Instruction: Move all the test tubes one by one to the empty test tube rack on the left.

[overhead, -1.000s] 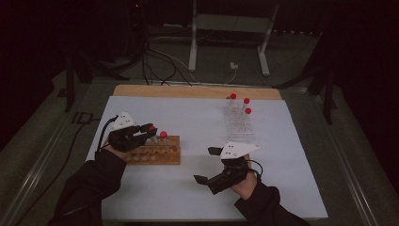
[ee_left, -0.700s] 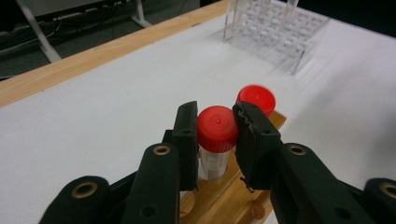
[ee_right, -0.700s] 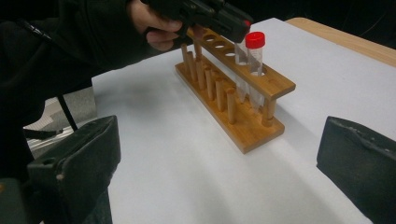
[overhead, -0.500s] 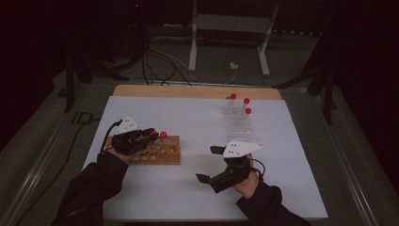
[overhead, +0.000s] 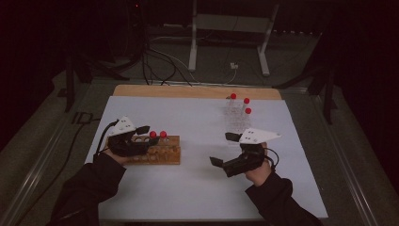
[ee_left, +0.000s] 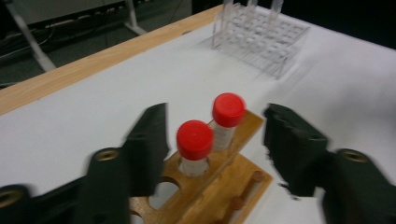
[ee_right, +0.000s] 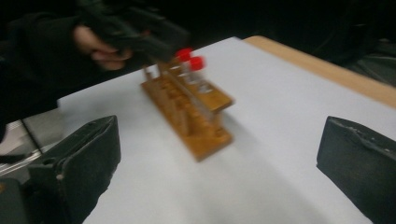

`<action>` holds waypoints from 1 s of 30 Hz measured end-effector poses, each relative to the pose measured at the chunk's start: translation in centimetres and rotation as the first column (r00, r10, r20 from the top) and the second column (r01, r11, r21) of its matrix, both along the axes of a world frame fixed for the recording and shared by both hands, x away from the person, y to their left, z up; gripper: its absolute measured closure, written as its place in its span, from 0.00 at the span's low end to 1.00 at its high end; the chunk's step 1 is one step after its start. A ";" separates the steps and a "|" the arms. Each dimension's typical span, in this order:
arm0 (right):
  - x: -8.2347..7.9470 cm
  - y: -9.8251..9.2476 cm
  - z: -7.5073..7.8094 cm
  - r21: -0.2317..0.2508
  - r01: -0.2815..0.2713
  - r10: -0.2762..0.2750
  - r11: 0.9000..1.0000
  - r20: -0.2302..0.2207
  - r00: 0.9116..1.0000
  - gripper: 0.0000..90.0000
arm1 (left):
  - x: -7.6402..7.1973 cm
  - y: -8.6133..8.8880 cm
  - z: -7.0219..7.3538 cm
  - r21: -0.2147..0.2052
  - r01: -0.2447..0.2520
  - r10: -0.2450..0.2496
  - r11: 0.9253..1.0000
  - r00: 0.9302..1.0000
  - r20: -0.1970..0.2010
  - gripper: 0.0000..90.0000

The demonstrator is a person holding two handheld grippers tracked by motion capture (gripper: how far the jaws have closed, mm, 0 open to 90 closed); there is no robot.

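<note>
Hovering over the left end of the wooden rack (overhead: 155,150), the left gripper (ee_left: 212,140) had just been opening; its jaws stood apart on either side of the 2 red-capped tubes (ee_left: 211,128) without pressing them; both tubes stood upright in the rack's holes; right of the rack, well apart, the right gripper (overhead: 224,150) hung above the white table (overhead: 188,188) with its jaws spread wide and nothing between them; beyond it, farther from the rack, stood a clear rack (overhead: 237,117) bearing 3 red-capped tubes.
</note>
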State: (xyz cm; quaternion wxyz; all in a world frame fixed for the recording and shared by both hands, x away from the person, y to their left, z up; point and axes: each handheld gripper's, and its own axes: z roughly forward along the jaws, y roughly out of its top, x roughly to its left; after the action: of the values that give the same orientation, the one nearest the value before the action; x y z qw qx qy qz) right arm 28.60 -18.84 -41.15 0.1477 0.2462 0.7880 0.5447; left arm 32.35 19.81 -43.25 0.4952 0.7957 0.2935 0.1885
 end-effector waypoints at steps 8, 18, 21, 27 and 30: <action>2.5 -2.9 0.8 0.006 0.117 -0.117 0.993 0.028 0.993 0.00 | -1.8 0.4 0.4 0.006 0.029 -0.029 1.000 0.999 -0.015 0.15; 5.5 -5.8 -0.1 0.025 0.253 -0.254 0.967 0.041 0.966 0.00 | -4.0 0.8 0.4 0.016 0.050 -0.050 0.999 0.999 -0.013 0.01; 6.4 -6.3 -0.9 0.011 0.290 -0.290 0.957 0.031 0.957 0.00 | -4.6 1.0 0.0 0.008 0.058 -0.058 0.998 0.998 -0.021 0.00; 7.8 -6.8 -2.5 -0.011 0.348 -0.347 0.938 0.026 0.937 0.00 | -5.5 0.9 -0.9 0.006 0.072 -0.072 0.997 0.997 -0.035 0.00; 8.5 -7.0 -3.1 -0.024 0.371 -0.371 0.928 0.017 0.929 0.00 | -5.9 0.8 -1.1 0.000 0.077 -0.076 0.997 0.997 -0.030 0.00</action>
State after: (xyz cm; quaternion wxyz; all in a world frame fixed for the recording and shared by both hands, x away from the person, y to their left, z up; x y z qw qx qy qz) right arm 37.06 -25.80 -44.29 0.2559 0.3852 0.7337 0.4978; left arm 26.45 20.60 -44.37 0.4972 0.8093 0.2701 0.1576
